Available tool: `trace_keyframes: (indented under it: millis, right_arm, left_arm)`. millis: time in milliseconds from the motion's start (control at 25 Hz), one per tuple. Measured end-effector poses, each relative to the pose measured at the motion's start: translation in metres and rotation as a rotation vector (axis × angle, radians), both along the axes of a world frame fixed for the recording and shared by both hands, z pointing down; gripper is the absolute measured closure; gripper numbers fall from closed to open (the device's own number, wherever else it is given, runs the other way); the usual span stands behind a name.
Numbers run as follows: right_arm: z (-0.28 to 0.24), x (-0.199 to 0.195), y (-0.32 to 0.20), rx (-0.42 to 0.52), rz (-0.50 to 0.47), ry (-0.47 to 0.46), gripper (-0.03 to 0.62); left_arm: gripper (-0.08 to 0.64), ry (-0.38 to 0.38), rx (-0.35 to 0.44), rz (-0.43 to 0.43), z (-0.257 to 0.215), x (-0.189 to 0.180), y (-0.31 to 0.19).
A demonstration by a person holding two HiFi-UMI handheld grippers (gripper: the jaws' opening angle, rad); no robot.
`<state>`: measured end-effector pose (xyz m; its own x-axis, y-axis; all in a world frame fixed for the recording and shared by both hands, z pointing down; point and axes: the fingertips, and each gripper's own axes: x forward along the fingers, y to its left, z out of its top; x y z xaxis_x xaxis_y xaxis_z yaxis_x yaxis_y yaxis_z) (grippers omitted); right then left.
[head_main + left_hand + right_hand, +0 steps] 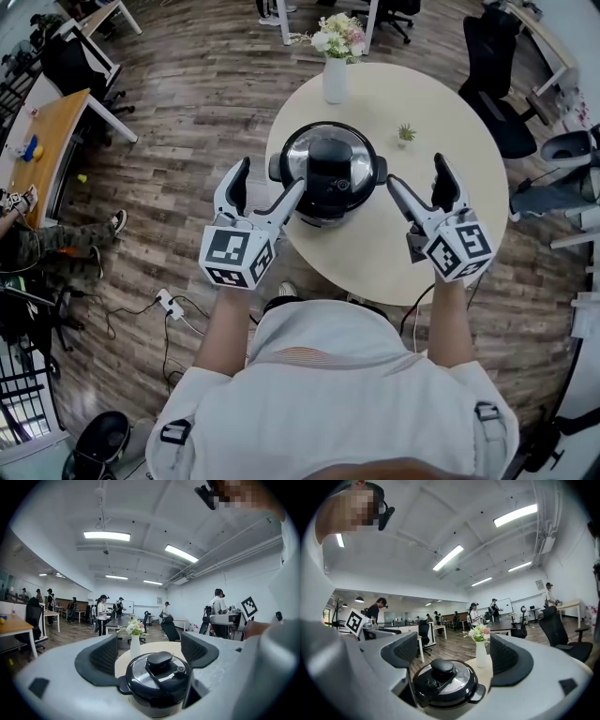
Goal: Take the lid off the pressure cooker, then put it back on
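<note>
We note a round pale table [441, 122] on a wood-plank floor [197, 112]. On its far side stands a white vase [335, 80], upright, holding white and pink flowers [340, 36]; a small green plant [406, 134] sits well apart to its right. A black office chair [492, 84] is beside the table's far right edge. A white power strip [169, 303] lies on the floor at left. Beyond, we see people [101, 613] standing under strip ceiling lights [107, 536].

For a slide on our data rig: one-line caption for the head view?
Open left gripper and open right gripper flank the lidded pressure cooker on a round table.
</note>
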<state>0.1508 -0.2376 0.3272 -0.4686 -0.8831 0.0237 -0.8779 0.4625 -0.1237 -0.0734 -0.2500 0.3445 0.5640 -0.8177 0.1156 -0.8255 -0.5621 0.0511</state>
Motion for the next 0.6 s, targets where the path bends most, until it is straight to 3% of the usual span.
trace_keyframes:
  millis: [160, 440, 600]
  right_arm:
    - [0.006, -0.019, -0.001, -0.057, -0.116, 0.05, 0.133]
    - [0.037, -0.082, -0.024, -0.218, -0.478, 0.36, 0.133]
    - [0.063, -0.111, -0.047, -0.308, -0.558, 0.513, 0.133]
  left_arm:
    - [0.156, -0.006, -0.033, -0.015, 0.005, -0.003, 0.0]
    - [0.156, 0.008, -0.037, -0.045, 0.012, -0.012, 0.009]
    - [0.156, 0.018, -0.046, -0.062, 0.017, -0.026, 0.017]
